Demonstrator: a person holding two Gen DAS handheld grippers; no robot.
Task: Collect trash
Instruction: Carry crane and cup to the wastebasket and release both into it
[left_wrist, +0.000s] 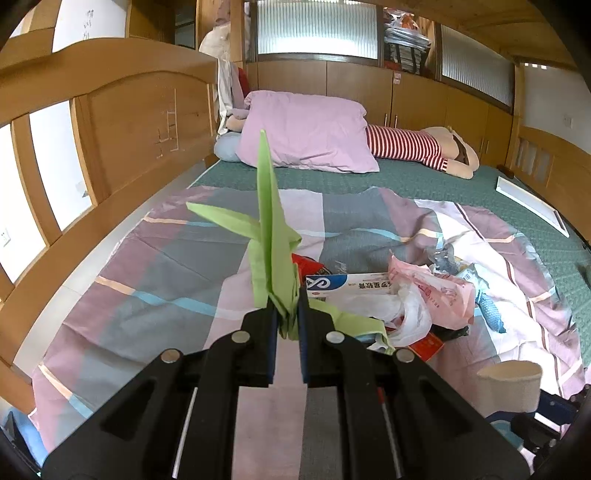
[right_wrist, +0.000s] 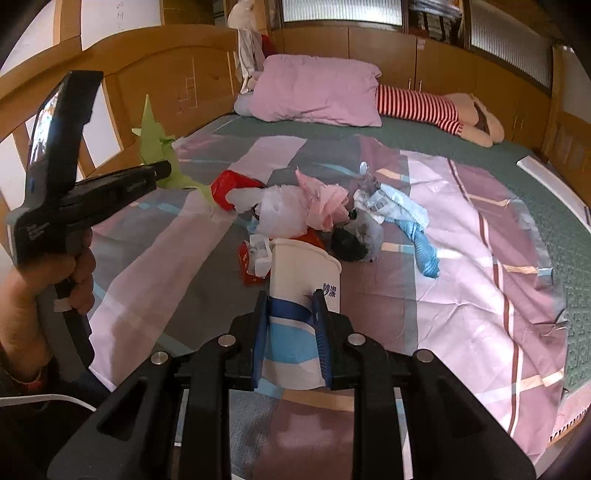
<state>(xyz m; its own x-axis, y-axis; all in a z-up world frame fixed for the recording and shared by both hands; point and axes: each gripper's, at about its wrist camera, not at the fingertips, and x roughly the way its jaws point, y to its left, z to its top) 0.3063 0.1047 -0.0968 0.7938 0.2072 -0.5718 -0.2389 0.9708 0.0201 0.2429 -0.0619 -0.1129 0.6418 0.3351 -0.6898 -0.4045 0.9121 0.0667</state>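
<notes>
The left gripper (left_wrist: 287, 317) pinches a folded green paper (left_wrist: 271, 236), its creased points sticking upward above the jaws. The right gripper (right_wrist: 290, 314) clamps a smooth white paper cup (right_wrist: 301, 273). Just beyond the cup lies a crumpled trash pile (right_wrist: 317, 214) of thin plastic bags and cartons on the striped bedsheet (right_wrist: 461, 236).
</notes>
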